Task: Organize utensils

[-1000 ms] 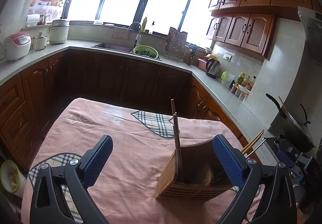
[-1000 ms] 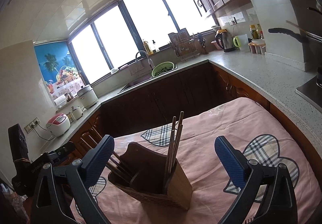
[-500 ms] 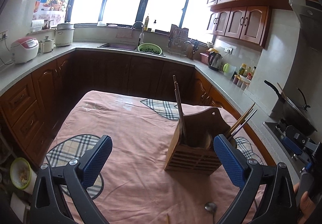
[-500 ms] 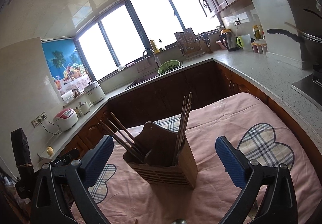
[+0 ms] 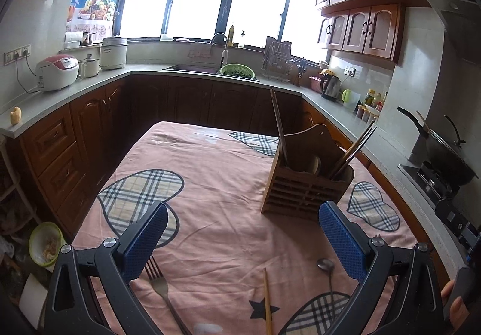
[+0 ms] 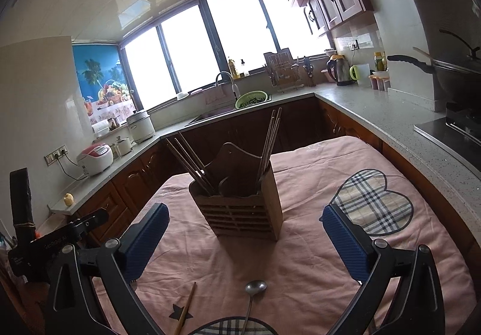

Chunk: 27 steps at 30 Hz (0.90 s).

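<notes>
Left tongs (image 5: 243,240): spread wide, holding nothing, hovering over the near part of the table.
Right tongs (image 6: 245,240): also spread wide and empty, pointed at the holder from above the table's near edge.
Holder (image 5: 306,178): slatted wooden box with a tall back board, upright on the pink cloth (image 5: 222,184), toward the far right of the table in the left view.
Chopsticks (image 6: 269,142): one bundle stands nearly upright in one end compartment; a second bundle (image 6: 188,159) leans outward from the opposite end.
Spoon (image 6: 252,299): metal, lying loose on the cloth in front of the holder, bowl toward it, well apart from it.
Fork (image 5: 160,290): metal, flat on the cloth, its tines just beneath the left tongs' left finger (image 5: 145,241).
Loose chopstick (image 5: 267,302): wooden, lying between fork and spoon, touching neither.
Hand (image 5: 454,305): fingertips show at the lower right edge of the left view.
</notes>
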Each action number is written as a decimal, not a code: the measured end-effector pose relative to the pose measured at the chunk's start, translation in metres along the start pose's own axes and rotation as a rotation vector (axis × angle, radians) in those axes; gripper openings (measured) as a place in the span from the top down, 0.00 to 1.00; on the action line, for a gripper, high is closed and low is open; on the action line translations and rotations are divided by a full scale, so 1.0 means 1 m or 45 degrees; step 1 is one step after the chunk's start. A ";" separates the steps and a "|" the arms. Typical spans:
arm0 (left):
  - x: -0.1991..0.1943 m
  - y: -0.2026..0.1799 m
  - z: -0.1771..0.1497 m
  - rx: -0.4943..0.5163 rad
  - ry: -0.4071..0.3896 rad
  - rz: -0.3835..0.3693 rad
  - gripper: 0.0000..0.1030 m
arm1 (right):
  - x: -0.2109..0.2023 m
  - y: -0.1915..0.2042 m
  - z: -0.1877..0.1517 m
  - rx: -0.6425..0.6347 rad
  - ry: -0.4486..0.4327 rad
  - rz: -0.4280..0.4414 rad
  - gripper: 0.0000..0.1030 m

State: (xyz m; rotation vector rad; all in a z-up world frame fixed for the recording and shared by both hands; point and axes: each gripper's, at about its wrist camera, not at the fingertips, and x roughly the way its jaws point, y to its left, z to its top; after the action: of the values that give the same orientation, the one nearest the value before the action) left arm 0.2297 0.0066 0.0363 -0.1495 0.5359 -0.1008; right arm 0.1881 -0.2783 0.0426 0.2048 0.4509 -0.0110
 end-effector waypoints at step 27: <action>-0.095 -0.013 -0.097 0.148 -0.138 0.238 0.01 | -0.088 0.037 -0.075 -0.273 -0.181 -0.067 0.00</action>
State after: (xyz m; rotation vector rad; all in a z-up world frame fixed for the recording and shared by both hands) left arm 0.0981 -0.0043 0.0033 0.0086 0.4324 0.0578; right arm 0.0789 -0.2304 0.0217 -0.0193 0.3129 -0.0287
